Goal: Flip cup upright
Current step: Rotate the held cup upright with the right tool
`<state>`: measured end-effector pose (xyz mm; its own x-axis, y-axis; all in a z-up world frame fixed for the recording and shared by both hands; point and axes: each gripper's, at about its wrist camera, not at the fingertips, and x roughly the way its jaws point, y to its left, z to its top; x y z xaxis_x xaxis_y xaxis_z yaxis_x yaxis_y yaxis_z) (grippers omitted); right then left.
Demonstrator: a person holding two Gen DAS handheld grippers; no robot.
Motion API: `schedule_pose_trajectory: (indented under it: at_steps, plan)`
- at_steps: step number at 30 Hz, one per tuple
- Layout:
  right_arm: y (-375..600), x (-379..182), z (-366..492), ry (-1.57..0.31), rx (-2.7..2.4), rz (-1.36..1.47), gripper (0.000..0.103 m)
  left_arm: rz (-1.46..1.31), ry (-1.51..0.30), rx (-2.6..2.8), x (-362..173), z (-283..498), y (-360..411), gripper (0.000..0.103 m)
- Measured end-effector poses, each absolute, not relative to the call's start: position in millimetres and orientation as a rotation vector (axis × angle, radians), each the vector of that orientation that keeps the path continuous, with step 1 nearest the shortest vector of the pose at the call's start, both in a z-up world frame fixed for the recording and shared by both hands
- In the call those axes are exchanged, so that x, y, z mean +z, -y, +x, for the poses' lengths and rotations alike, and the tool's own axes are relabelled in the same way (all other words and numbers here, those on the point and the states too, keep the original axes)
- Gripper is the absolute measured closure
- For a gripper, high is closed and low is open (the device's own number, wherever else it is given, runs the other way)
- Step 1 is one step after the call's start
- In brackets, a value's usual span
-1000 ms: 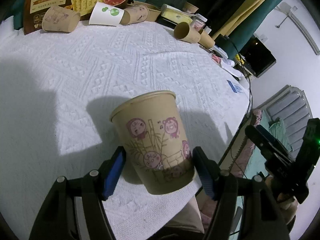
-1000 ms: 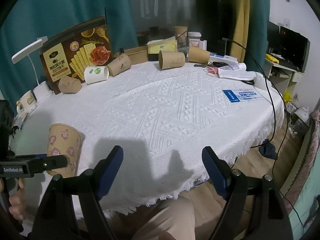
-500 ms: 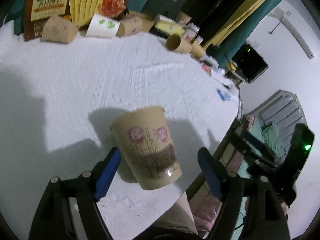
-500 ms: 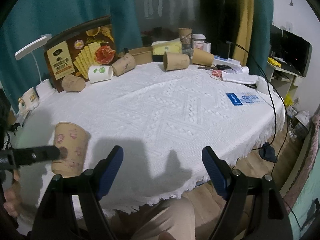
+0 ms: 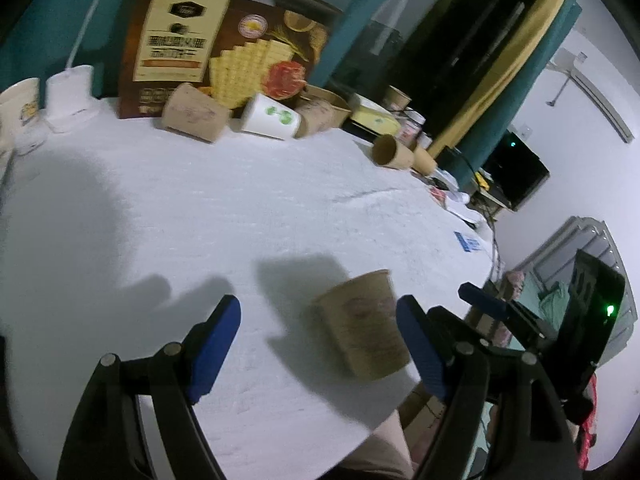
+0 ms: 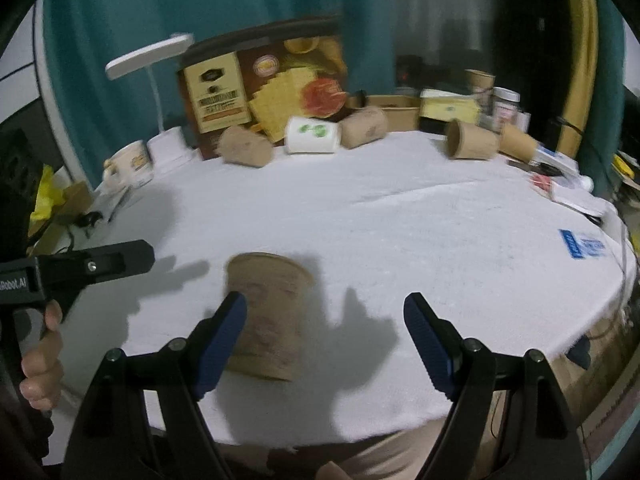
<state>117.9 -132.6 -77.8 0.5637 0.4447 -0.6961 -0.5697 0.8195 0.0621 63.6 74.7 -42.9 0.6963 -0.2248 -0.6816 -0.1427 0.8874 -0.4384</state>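
A brown paper cup with pink cartoon prints stands upright, mouth up, on the white tablecloth near the table's front edge. My left gripper is open; its jaws have just been opening and no pad touches the cup, which stands just ahead of the right finger. In the right wrist view the same cup stands partly behind the left finger of my right gripper, which is open with nothing gripped. A hand carries the left gripper at the far left.
Several paper cups lie on their sides along the back: a brown one, a white one with green print, another brown one. Behind them stands a cracker box. A desk lamp and a mug are at the back left.
My left gripper let go of the cup, opened and drew back and to the left; the cup stays standing. The right gripper swung left, so the cup now sits by its left finger.
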Motion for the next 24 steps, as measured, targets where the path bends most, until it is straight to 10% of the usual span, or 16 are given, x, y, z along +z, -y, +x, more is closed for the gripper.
schedule_pose_trajectory:
  at_steps: [24]
  plan:
    - [75, -126, 169, -1.058, 0.650, -0.184, 0.024, -0.485, -0.832, -0.021, -71, 55, -110, 0.023]
